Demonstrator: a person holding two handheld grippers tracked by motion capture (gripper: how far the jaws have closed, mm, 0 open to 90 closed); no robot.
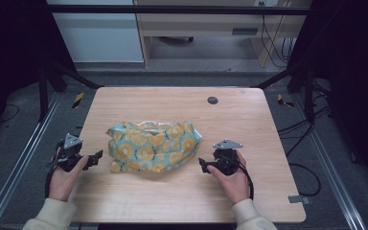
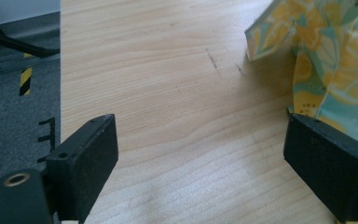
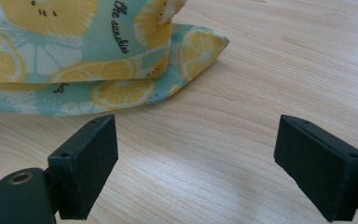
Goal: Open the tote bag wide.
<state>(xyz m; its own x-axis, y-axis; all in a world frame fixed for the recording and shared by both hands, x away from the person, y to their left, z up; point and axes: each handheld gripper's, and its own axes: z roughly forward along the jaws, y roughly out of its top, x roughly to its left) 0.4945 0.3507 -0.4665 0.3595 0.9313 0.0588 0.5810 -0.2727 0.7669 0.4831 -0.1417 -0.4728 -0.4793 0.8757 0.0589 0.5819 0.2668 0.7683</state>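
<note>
A crumpled cloth [image 1: 152, 146] in pale teal with a yellow lemon-slice print lies bunched on the middle of the wooden table [image 1: 249, 120]. My left gripper [image 1: 97, 156] sits at the table's left edge, a short way left of the cloth, and stands open with nothing between its jaws. In the left gripper view the cloth [image 2: 326, 56] rises at the right, just beyond the right jaw. My right gripper [image 1: 203, 164] rests just right of the cloth's lower right corner, open and empty. In the right gripper view the cloth [image 3: 88, 56] lies ahead to the left, with bare wood between the jaws.
A small dark round grommet [image 1: 212, 100] sits in the table's far right part. A grey clip [image 1: 299, 199] is fixed at the near right edge. Black frame posts and cables stand around the table on the grey floor [image 1: 24, 139].
</note>
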